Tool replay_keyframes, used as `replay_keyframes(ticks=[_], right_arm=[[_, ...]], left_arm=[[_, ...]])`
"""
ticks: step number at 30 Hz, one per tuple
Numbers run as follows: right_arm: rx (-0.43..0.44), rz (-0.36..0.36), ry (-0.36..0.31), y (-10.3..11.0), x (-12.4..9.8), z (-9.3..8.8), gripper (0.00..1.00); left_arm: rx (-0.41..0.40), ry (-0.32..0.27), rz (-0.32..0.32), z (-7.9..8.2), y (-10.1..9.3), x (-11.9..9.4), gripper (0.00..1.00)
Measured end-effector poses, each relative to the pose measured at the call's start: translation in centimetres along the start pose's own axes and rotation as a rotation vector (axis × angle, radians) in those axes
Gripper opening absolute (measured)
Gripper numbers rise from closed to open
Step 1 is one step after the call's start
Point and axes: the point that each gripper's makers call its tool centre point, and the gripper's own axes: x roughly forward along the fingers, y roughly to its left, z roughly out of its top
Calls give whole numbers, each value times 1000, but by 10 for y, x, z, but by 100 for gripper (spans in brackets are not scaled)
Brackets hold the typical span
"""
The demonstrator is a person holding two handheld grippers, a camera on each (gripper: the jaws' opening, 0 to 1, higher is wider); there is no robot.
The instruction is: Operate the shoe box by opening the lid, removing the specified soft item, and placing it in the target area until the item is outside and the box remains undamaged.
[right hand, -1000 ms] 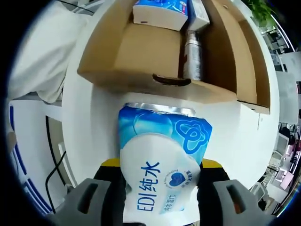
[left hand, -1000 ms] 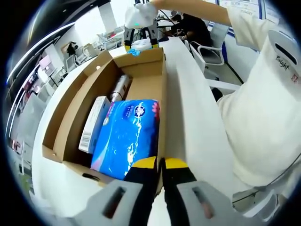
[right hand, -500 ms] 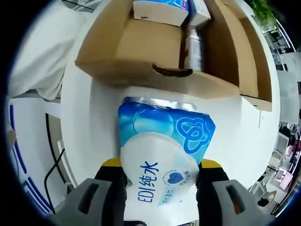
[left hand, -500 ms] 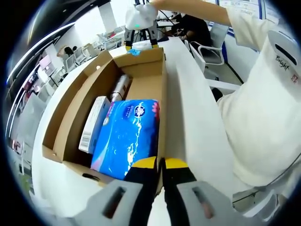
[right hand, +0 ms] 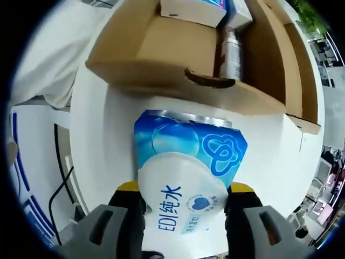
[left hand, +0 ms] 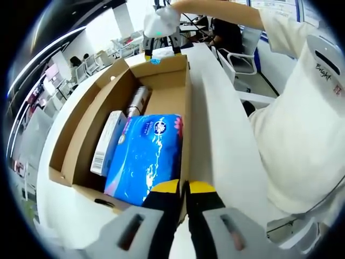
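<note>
So the right gripper [right hand: 183, 197] has its two yellow-tipped jaws closed in on a soft wipes pack [right hand: 186, 181], blue and white with "EDI" and some Chinese characters printed on it. The pack bulges out between the jaws and its far end points toward the shoe box [right hand: 161, 59]. It's outside the box, over the white worktop [right hand: 99, 140], just beside the near end wall with the dark cut-out handle slot. Can't tell if the pack is resting on the worktop or held just above it.

In the right gripper view you can look into the open box past that wall: a silver can [right hand: 232, 46] lying on its side along one wall, plus the end of a white and blue package [right hand: 194, 8] at the far end.

The left gripper [left hand: 183, 186] is pinched on the rim of the shoe box [left hand: 186, 97] at the near corner, jaws nearly together with the cardboard wall between them. From the left gripper view the box is open, flaps out. Inside: a blue tissue pack [left hand: 145, 156] right by the gripper, a slim white box [left hand: 108, 143] with a barcode lying beside it, and the silver can [left hand: 137, 100] further back. At the far end of the box the right gripper [left hand: 160, 43] shows up, with a hand [left hand: 161, 19] in a white glove on it. A person in white clothing [left hand: 302, 124] stands along the worktop's edge.
</note>
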Motion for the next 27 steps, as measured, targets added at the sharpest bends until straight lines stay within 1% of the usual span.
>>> replay_keyframes(ticks=[3,7,10,11,12,14,16,19,20,21,22,23,25,26,27], right_arm=[[-2,7,9,0,2,1,59],[-1,-15,14,-4,-8,-1,58],[3,-28,13,-3,-20,-1,54],[19,-43,21,-5,-24,-2,52],[41,-38,26,-5,-29,-5,50],[39,-28,26,-4,-35,-7,46],[54,-29,25,-4,-41,-9,41],[75,-51,7,-6,-48,-9,40],[113,-80,-16,-9,-52,-7,40],[116,-77,-23,-10,-55,-7,39],[148,-86,-46,-10,-59,-4,37],[159,-85,-61,-9,-61,-3,35],[210,-84,-100,-6,-67,2,36],[223,-96,-114,-7,-70,4,37],[246,-112,-147,-9,-74,8,37]], left_arm=[[1,-2,4,0,0,0,3],[3,-6,5,0,0,0,3],[1,-2,1,0,0,0,3],[1,-2,1,0,0,0,3],[3,-2,2,0,0,0,3],[4,-1,4,0,0,0,3],[6,-2,8,0,0,0,4],[6,-5,12,0,0,0,4],[7,-5,12,0,0,0,4],[7,-3,11,0,0,0,4],[6,-2,10,0,0,0,4],[6,-1,10,0,0,0,4],[4,-4,7,0,0,0,4],[4,-5,7,0,0,0,4],[4,-6,8,1,0,0,4]])
